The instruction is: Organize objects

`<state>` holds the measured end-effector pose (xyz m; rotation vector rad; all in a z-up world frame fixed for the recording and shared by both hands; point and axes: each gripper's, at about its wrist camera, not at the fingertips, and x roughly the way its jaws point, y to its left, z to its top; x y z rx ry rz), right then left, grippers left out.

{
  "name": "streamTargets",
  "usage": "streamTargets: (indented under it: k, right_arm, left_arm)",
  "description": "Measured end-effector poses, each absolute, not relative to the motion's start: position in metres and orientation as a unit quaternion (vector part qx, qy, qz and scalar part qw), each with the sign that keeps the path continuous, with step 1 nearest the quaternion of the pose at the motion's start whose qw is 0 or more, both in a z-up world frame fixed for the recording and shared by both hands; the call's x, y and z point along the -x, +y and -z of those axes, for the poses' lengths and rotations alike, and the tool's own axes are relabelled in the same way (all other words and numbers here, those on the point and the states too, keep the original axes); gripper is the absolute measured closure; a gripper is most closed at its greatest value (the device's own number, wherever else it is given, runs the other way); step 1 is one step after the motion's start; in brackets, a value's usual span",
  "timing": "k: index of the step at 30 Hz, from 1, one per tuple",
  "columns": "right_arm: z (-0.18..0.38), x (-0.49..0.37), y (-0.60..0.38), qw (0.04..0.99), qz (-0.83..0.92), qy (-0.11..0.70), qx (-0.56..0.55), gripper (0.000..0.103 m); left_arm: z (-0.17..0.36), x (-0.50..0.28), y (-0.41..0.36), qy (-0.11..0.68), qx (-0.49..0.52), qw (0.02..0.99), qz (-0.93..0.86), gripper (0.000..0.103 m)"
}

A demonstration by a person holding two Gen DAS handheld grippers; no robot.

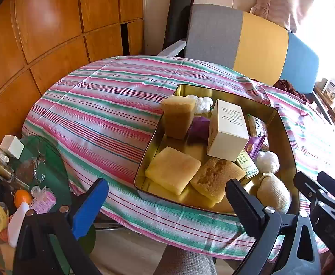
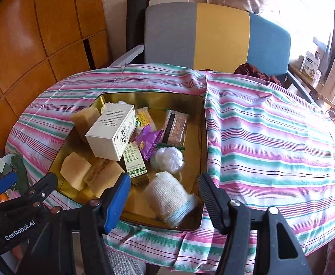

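Observation:
A gold metal tray (image 1: 284,135) (image 2: 203,123) sits on the striped tablecloth and holds several items: yellow sponges (image 1: 173,175) (image 2: 75,170), a white box (image 1: 228,129) (image 2: 112,134), a small green box (image 2: 135,162), a purple packet (image 2: 148,143), white cotton balls (image 2: 168,159) and a rolled cream sock (image 1: 274,192) (image 2: 167,198). My left gripper (image 1: 167,208) is open and empty, over the tray's near left edge. My right gripper (image 2: 165,202) is open and empty, its fingers on either side of the sock, above it.
A striped cloth (image 1: 98,114) (image 2: 270,137) covers the round table. A grey, yellow and blue chair (image 1: 247,41) (image 2: 218,36) stands behind it. A cluttered green side table (image 1: 29,171) with bottles, glasses and an orange is at the left. Wooden panels line the left wall.

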<state>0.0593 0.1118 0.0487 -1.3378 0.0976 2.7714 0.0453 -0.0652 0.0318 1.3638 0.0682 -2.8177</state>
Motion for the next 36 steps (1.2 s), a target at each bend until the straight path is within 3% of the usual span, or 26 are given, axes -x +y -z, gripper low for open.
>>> streamTargets:
  k: [36]
  right_arm:
    - [-0.047, -0.049, 0.128, 0.055, -0.894, 0.05, 0.441, 0.04]
  left_arm:
    - [-0.03, -0.03, -0.043, -0.022, -0.46, 0.019, 0.887, 0.0]
